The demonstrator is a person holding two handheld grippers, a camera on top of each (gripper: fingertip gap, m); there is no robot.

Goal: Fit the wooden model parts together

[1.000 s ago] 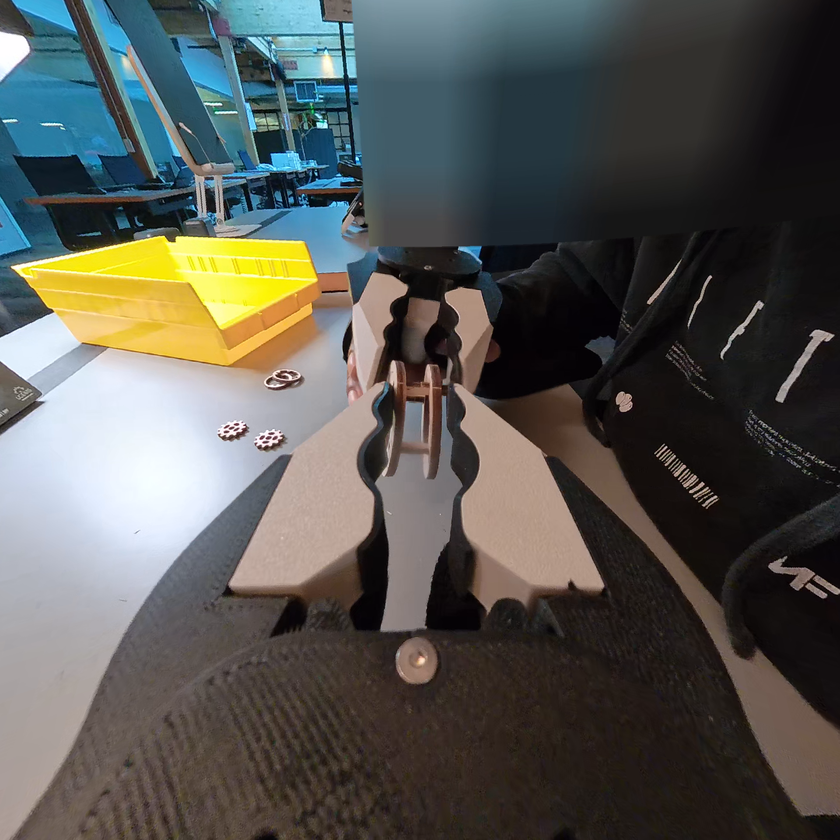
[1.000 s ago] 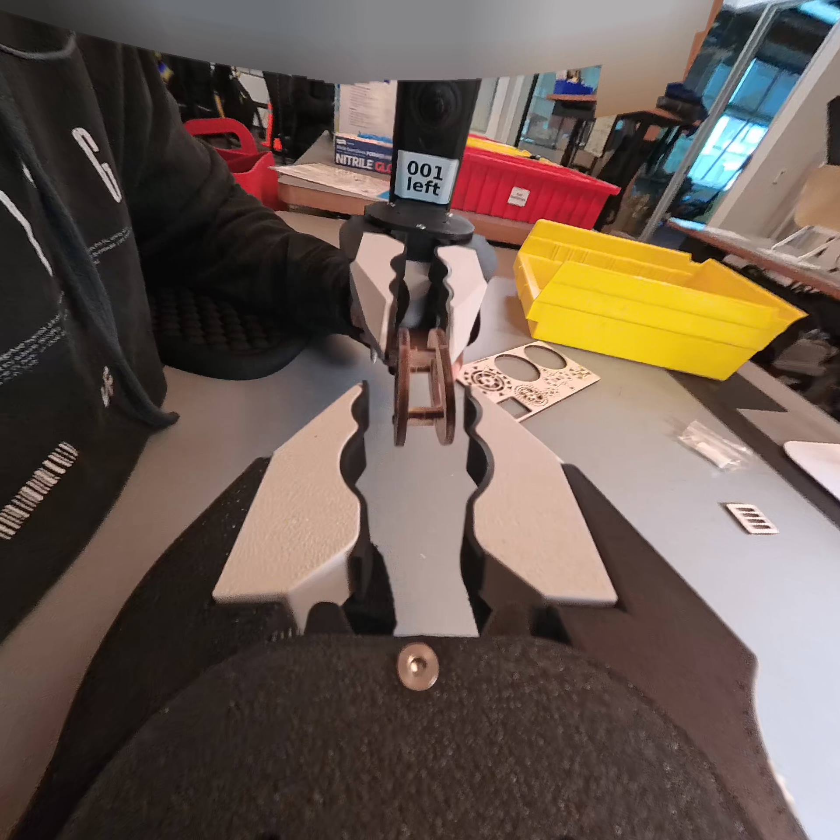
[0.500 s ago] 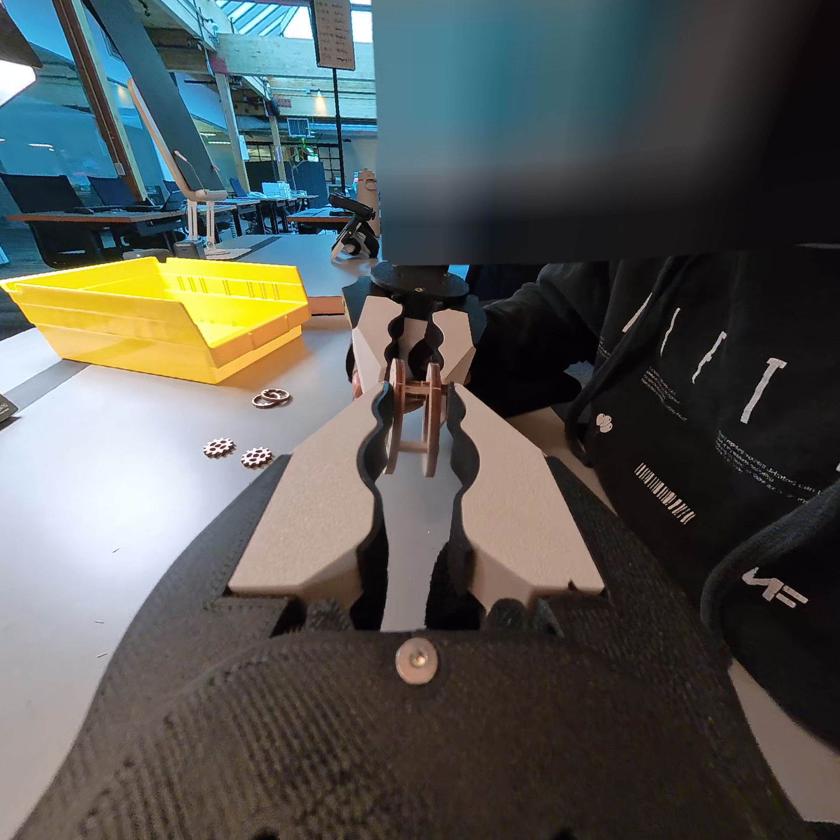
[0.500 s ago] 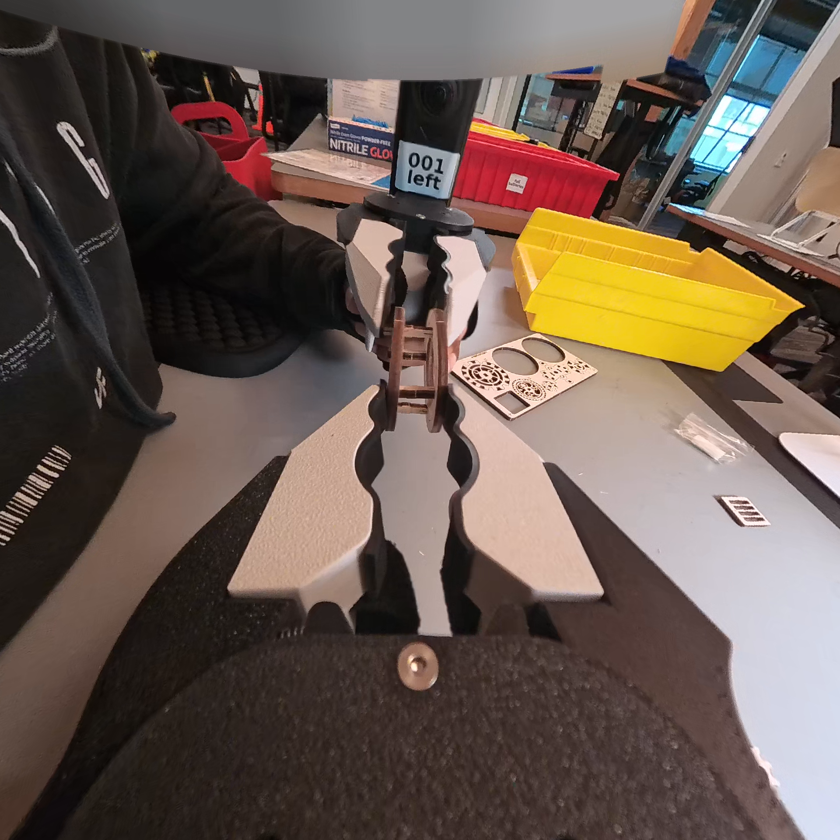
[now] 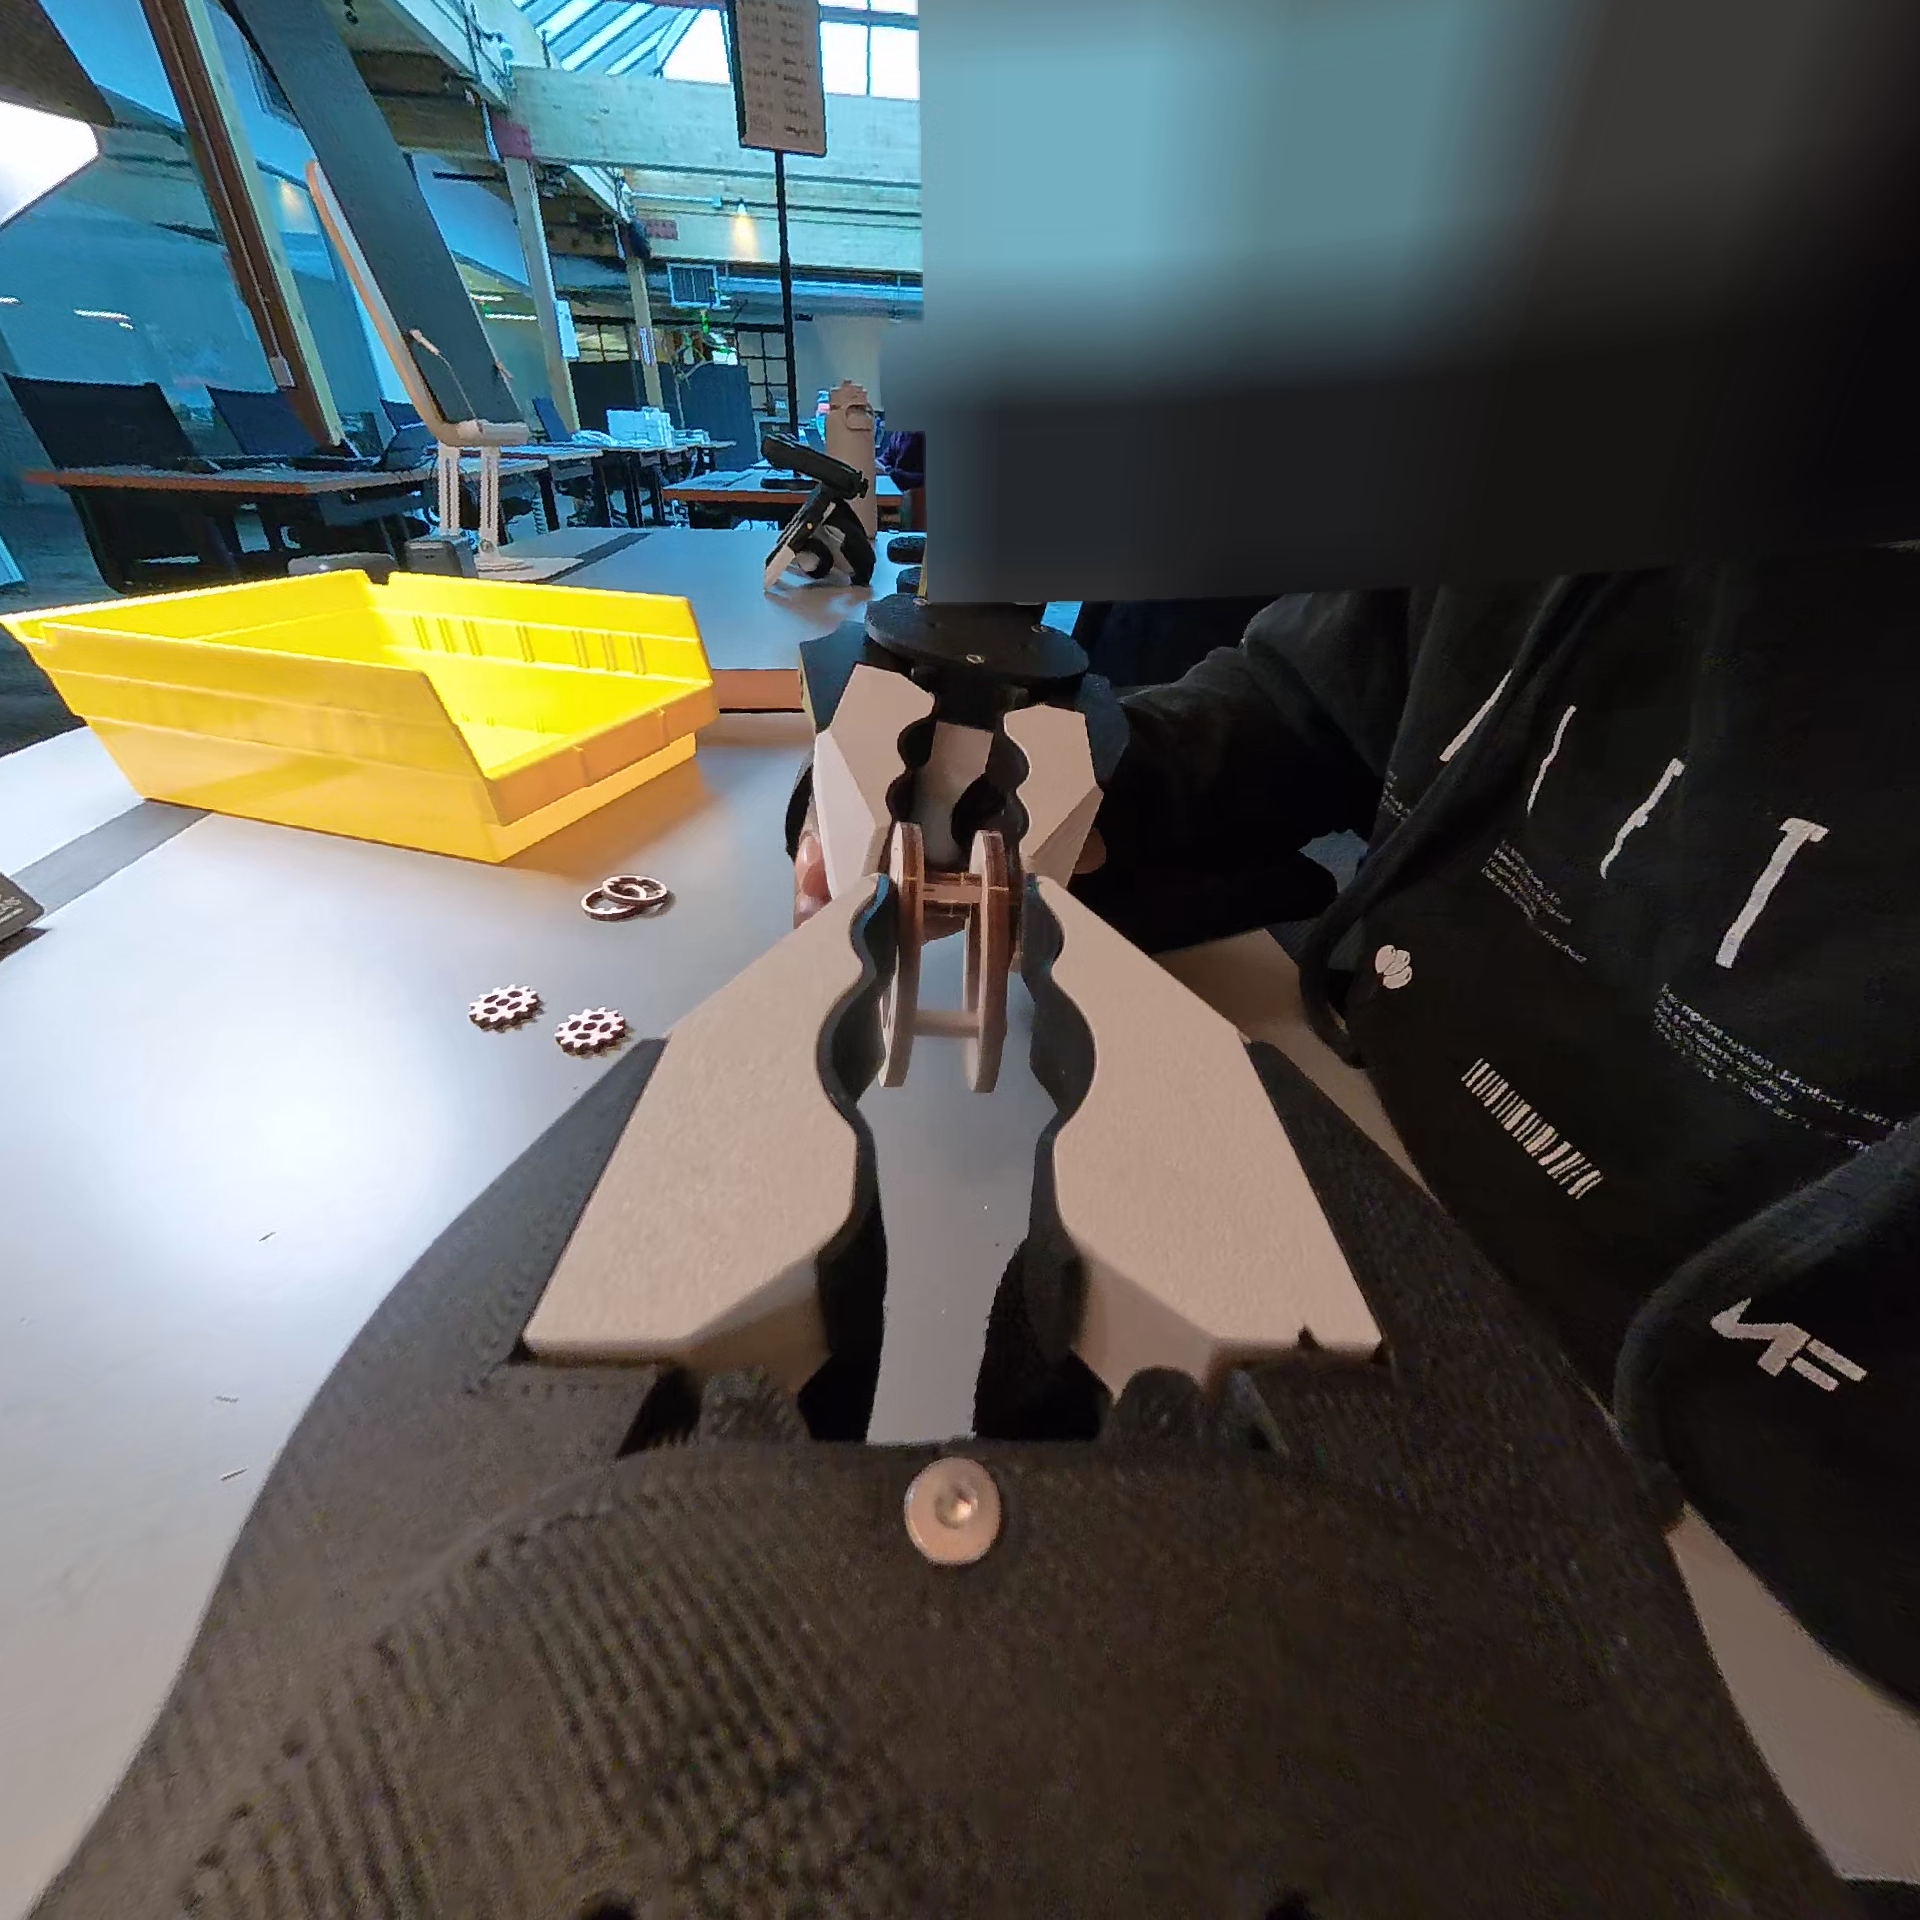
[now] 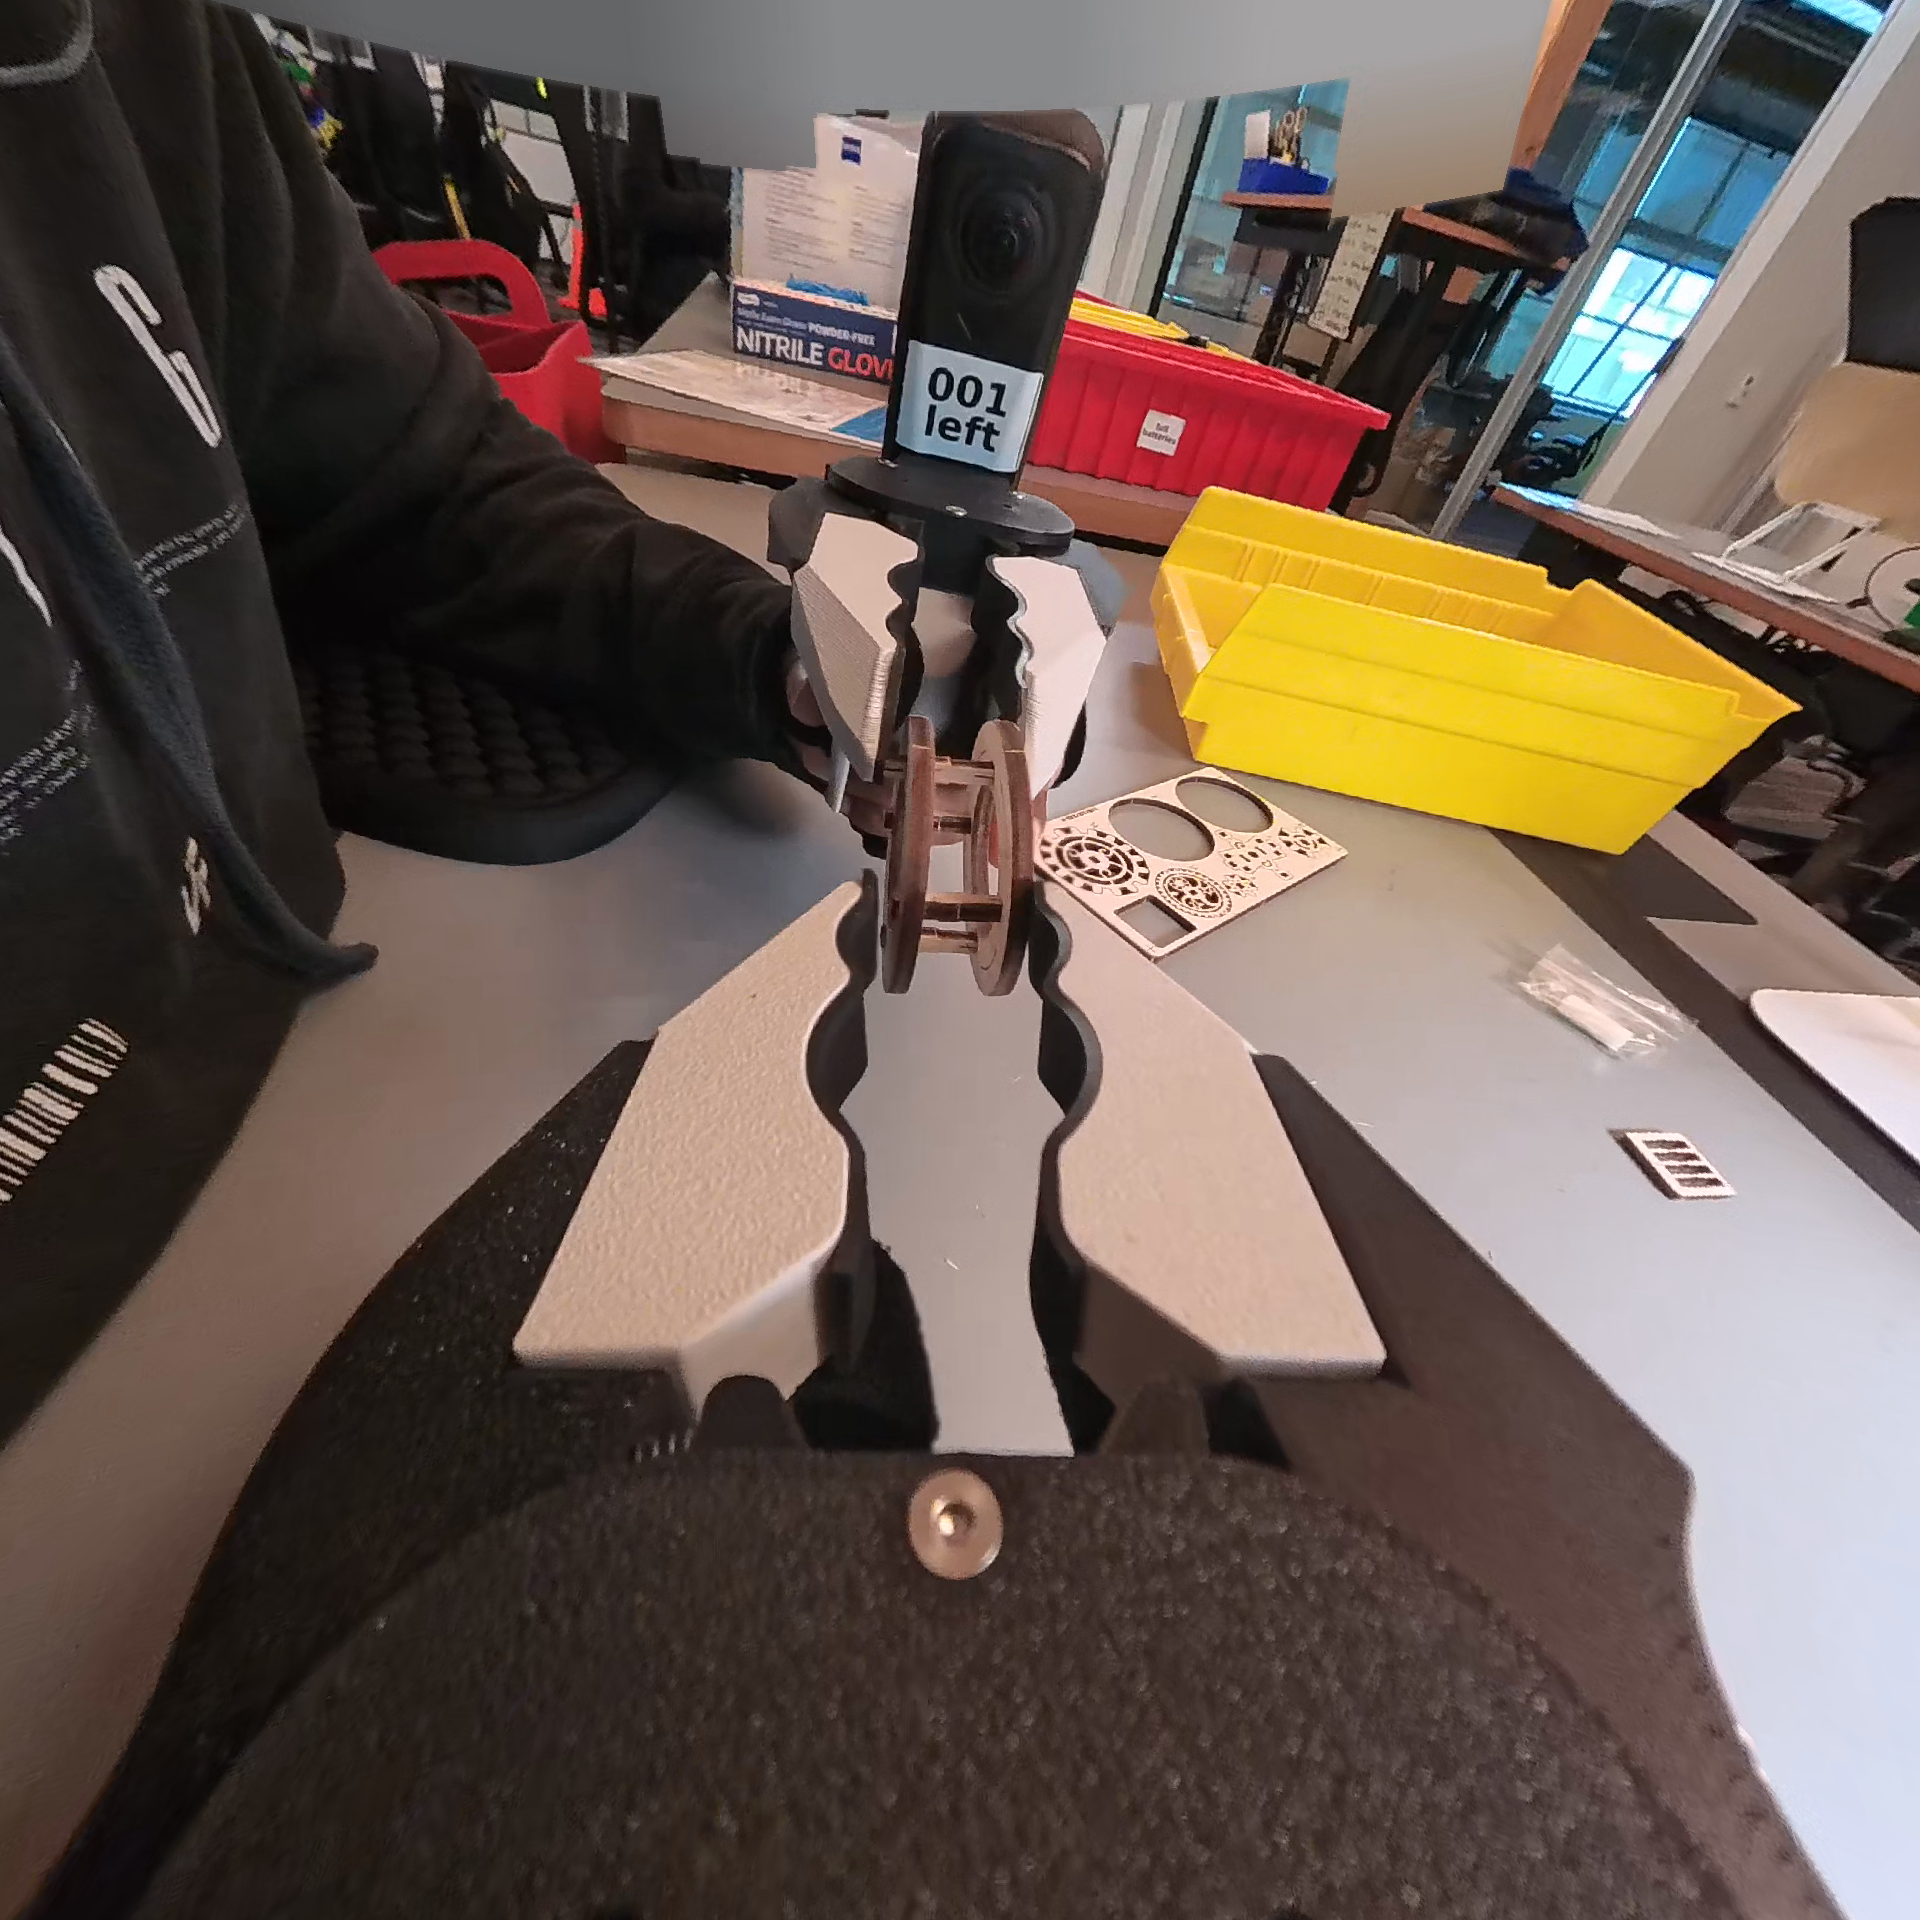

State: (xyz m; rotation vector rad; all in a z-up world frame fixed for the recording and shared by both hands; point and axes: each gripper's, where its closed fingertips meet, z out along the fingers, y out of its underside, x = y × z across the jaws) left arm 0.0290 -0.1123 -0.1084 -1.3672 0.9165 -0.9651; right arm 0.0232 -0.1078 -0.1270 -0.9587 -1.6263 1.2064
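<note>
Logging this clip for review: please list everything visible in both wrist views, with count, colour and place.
wooden model: 1, brown, two discs joined by crossbars, held in the air between both tools
gears: 2, brown, on the grey table near the left tool
rings: 2, brown, overlapping, in front of the bin
yellow bin: 1 in each view, on the table
cut-out wooden sheet: 1, pale, flat beside the yellow bin
slotted piece: 1, small, on the table
clear bag: 1, near the table edge
red bin: 1, background
left tool: 1, grey fingers, shut on the model
right tool: 1, grey fingers, shut on the model
</note>
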